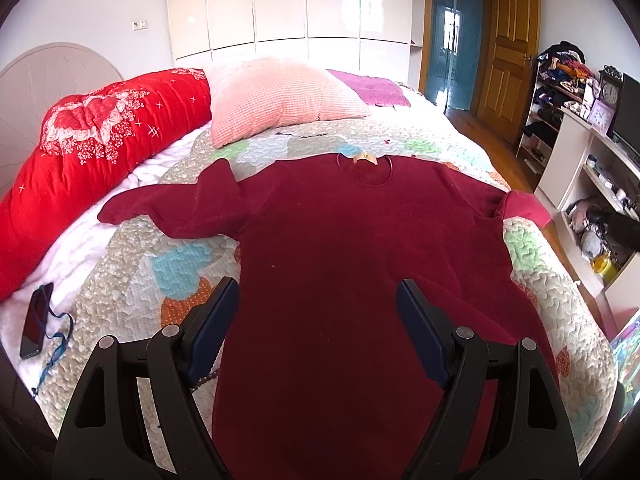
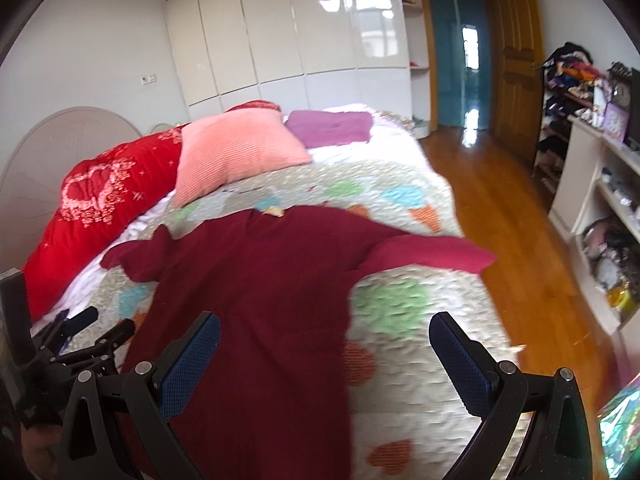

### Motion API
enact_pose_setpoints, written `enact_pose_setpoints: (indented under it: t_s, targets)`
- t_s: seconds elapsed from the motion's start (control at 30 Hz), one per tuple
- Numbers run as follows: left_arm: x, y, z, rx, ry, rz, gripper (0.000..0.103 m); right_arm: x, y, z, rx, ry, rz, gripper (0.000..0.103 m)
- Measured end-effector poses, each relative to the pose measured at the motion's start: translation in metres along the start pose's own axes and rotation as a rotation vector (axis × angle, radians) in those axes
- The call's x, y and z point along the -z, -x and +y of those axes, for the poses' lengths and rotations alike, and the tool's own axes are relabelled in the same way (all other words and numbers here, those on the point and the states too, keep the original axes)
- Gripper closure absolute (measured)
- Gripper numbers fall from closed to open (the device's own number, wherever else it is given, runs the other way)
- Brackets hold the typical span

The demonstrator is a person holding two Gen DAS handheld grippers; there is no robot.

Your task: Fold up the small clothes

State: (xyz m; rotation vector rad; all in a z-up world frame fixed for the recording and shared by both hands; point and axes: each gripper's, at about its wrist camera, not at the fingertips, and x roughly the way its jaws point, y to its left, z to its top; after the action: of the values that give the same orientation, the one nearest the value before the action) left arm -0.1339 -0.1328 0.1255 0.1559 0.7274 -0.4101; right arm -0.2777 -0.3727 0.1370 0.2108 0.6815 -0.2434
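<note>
Across the middle of both frames, a dark red sweater [image 1: 344,240] lies flat on a patchwork quilt [image 1: 132,264], neck toward the pink pillow [image 1: 276,96] at upper centre, sleeves spread left and right. At the bottom of each view, the left gripper [image 1: 318,300] and right gripper [image 2: 324,338] hover above the hem end, jaws wide, holding nothing. Folding seems not yet begun. The next move likely calls for lowering onto a sleeve or side edge and pinching it.

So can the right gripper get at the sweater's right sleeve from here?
Probably yes: the right gripper is open, and the dark red knit sweater's right sleeve lies uncovered on the patchwork quilt.
</note>
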Motion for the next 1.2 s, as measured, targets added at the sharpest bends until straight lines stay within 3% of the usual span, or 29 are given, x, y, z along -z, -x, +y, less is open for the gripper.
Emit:
enact_pose_setpoints:
  t_s: [0.23, 0.53, 1.2]
  targets:
    - [0.001, -0.012, 0.017, -0.028, 0.056, 0.012, 0.022, 0.003, -0.051, 0.042, -0.016, 0.015, 0.042, 0.0]
    - [0.008, -0.038, 0.035, -0.057, 0.098, 0.06, 0.022, 0.011, -0.097, 0.057, -0.01, 0.023, 0.088, 0.0]
    - [0.029, -0.055, 0.071, -0.106, 0.156, 0.118, 0.022, 0.028, -0.128, 0.092, -0.072, 0.118, 0.142, 0.0]
